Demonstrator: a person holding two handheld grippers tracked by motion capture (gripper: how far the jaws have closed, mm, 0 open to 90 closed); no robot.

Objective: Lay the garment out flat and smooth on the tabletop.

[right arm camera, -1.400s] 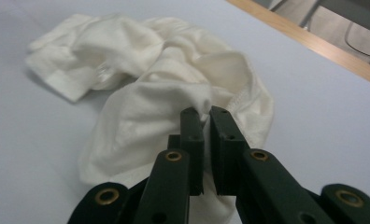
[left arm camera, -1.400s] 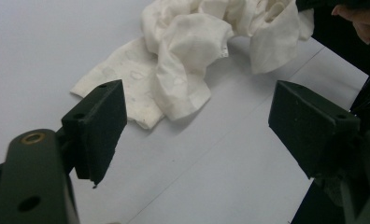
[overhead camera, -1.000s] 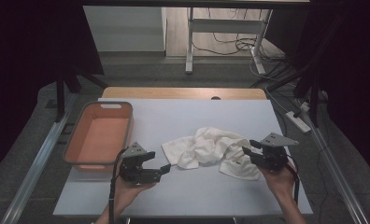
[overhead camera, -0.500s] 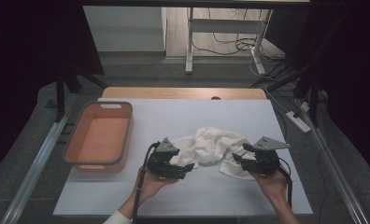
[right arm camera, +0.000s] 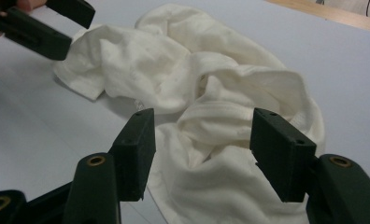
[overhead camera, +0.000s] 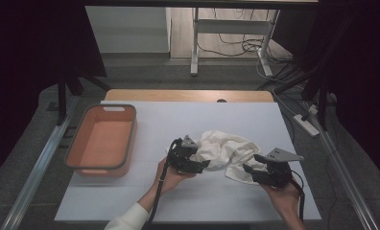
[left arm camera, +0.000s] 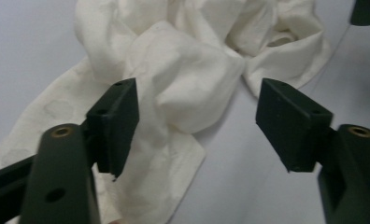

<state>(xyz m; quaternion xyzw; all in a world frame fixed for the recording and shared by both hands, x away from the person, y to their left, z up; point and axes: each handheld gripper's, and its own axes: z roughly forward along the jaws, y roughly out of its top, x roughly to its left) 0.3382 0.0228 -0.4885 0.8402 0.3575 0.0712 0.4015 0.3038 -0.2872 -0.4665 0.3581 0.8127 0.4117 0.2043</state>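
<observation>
A crumpled white cloth lies on the white table, right of centre. My left gripper has come to the cloth's left edge and points right. In the left gripper view its jaws have just been closing and stand apart astride a raised fold of the cloth, not pinching it. My right gripper points left at the cloth's right end. Its jaws have opened wider within the last second and straddle a rumpled fold without pressing it. The left gripper shows at the far side of the cloth.
An empty orange tub stands on the table's left side. A wooden strip runs along the far edge. Beyond it are a desk frame, cables and a power strip on the floor.
The left gripper moved right, from beside the orange tub to the cloth's left edge, and its jaws narrowed. The right gripper stayed near the cloth's right end, jaws a little wider.
</observation>
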